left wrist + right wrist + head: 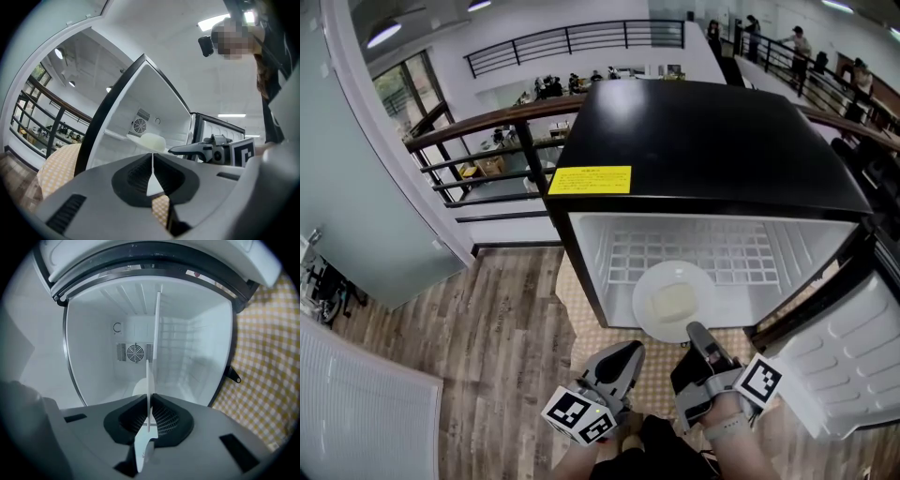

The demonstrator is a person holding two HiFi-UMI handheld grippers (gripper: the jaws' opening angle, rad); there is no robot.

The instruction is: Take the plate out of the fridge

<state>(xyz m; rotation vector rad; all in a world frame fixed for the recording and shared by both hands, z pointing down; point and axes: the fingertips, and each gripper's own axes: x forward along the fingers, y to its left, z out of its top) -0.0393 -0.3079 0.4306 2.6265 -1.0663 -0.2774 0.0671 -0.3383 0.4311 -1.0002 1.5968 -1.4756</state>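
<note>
A black-topped mini fridge [703, 141] stands open, its white inside showing. A white plate [649, 281] carrying a pale yellow block [673, 302] lies at the front of the fridge floor, partly over the sill. My right gripper [696, 330] is shut on the plate's near rim. In the right gripper view the plate [149, 380] runs edge-on between the closed jaws of the right gripper [150, 401]. My left gripper [630, 352] hangs just left of it, shut and empty. From the left gripper [152, 159] I see the plate [140, 137] and the right gripper [180, 150].
The fridge door [844, 366] is swung open to the right. A checkered mat [581, 319] lies under the fridge on the wooden floor [478, 347]. A dark railing [478, 141] runs behind, with a grey wall [356, 216] at left.
</note>
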